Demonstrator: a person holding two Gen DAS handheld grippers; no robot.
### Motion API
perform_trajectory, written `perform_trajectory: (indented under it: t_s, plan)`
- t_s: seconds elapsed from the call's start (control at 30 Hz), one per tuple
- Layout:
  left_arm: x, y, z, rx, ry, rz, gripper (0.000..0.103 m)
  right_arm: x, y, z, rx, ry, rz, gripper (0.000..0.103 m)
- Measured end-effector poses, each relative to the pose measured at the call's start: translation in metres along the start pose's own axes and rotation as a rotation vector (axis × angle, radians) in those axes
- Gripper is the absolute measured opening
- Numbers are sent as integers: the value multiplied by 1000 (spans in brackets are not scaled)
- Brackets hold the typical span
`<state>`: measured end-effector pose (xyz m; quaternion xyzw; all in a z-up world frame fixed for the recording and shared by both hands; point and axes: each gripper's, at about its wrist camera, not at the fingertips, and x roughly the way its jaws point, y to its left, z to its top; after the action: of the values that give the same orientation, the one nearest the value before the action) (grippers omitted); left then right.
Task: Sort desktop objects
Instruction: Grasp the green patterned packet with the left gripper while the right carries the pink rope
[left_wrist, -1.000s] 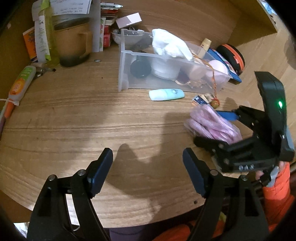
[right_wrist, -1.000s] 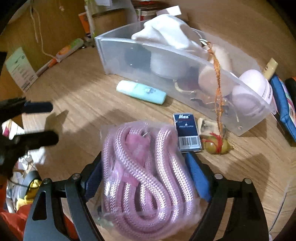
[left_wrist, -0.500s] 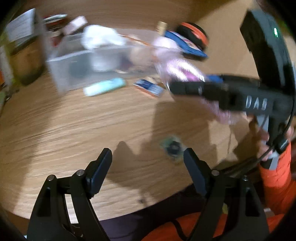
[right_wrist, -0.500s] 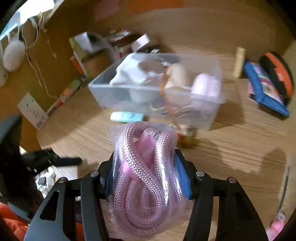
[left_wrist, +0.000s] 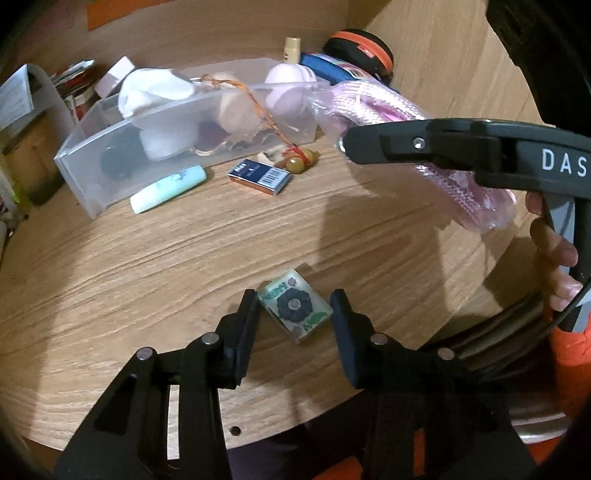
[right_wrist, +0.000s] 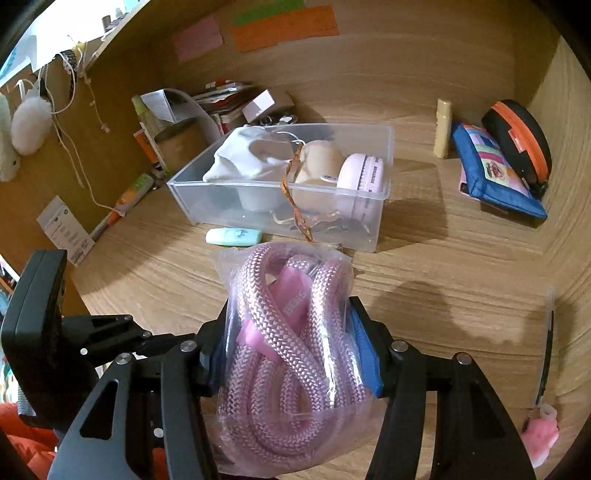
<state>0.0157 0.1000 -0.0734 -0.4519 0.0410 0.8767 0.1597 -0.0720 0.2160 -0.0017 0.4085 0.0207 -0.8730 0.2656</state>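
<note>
We see a wooden desk (right_wrist: 443, 266) with a light grain, and near its front edge a small round hole (left_wrist: 235, 430). A wooden back panel (right_wrist: 406, 66) rises behind it. On that panel are stuck a pink note (right_wrist: 197, 40), an orange note (right_wrist: 288, 31) and, just above the orange one, a green note (right_wrist: 273, 11). At the left a white fluffy ball (right_wrist: 29, 122) hangs beside a pale string (right_wrist: 70, 147).

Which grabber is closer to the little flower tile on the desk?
Left. The left gripper has the flower tile between its closing jaws. The right gripper is up above the desk farther off, clamping the bagged pink rope.
</note>
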Motion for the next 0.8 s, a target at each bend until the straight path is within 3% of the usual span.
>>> perform_trajectory:
  t_s: [0.33,0.8]
  plan:
    - [-19,26,18,-47,-79,51,39,5,3,12,9,-16,16,53]
    - [-52,86,58,-174,-222,91,39,-11,4,53,5,-115,8,53]
